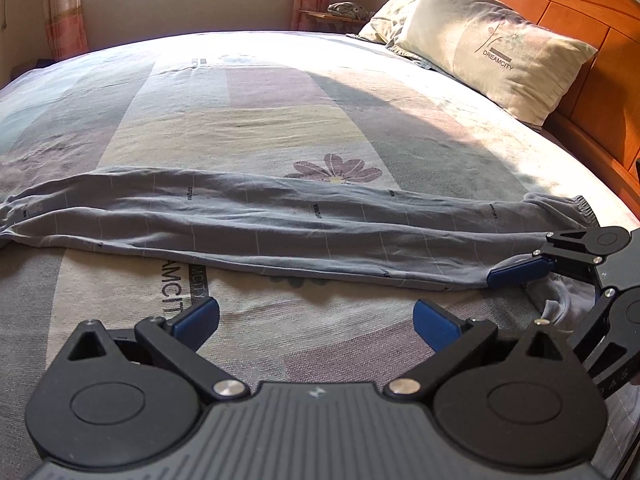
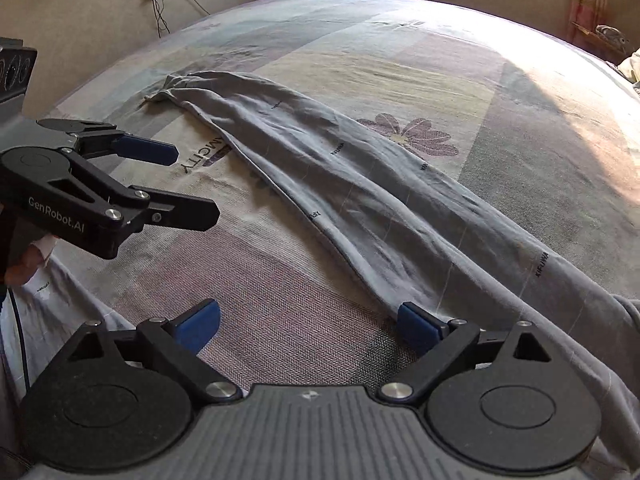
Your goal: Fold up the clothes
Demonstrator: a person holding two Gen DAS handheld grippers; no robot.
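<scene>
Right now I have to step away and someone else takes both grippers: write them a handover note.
Left gripper: open, holding nothing, over the bedspread just short of the trousers.
Right gripper: open, holding nothing, at the waistband end; one finger is against the cloth edge.
Trousers: grey, lying in one long narrow strip across the bed, waistband end toward the pillows, cuffs at the far end.
Done: they look already folded lengthwise, leg on leg.
Left: grip one end, bring it over to the other, probably fold once more, then smooth.
</scene>
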